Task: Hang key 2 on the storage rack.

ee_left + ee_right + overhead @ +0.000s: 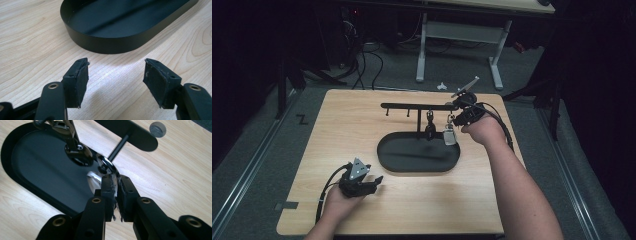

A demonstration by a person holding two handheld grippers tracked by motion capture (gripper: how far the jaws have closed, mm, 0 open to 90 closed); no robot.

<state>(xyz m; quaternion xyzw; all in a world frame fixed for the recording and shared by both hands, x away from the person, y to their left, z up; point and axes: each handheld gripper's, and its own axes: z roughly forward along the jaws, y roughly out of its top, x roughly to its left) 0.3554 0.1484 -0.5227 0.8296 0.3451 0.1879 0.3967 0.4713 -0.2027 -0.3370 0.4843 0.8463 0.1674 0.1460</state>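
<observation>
A black oval tray (402, 155) sits mid-table, with a post carrying a black hook bar (417, 106) above it. A black keychain (430, 129) hangs from the bar. To its right is a silver keychain (449, 136). My right gripper (458, 118) is beside the bar's right end. In the right gripper view, the right gripper (116, 178) is shut on the silver keychain's chrome ring (108, 165), which lies against a hook peg (117, 147). My left gripper (374, 182) rests on the table in front of the tray. Seen up close, the left gripper (116, 67) is open with nothing between its pads.
The wooden table (337, 130) has bare room left of the tray and along the front edge. A round grey cap (157, 128) is set in the tabletop beyond the bar. Behind the table, white desk legs (421, 50) and cables stand on the floor.
</observation>
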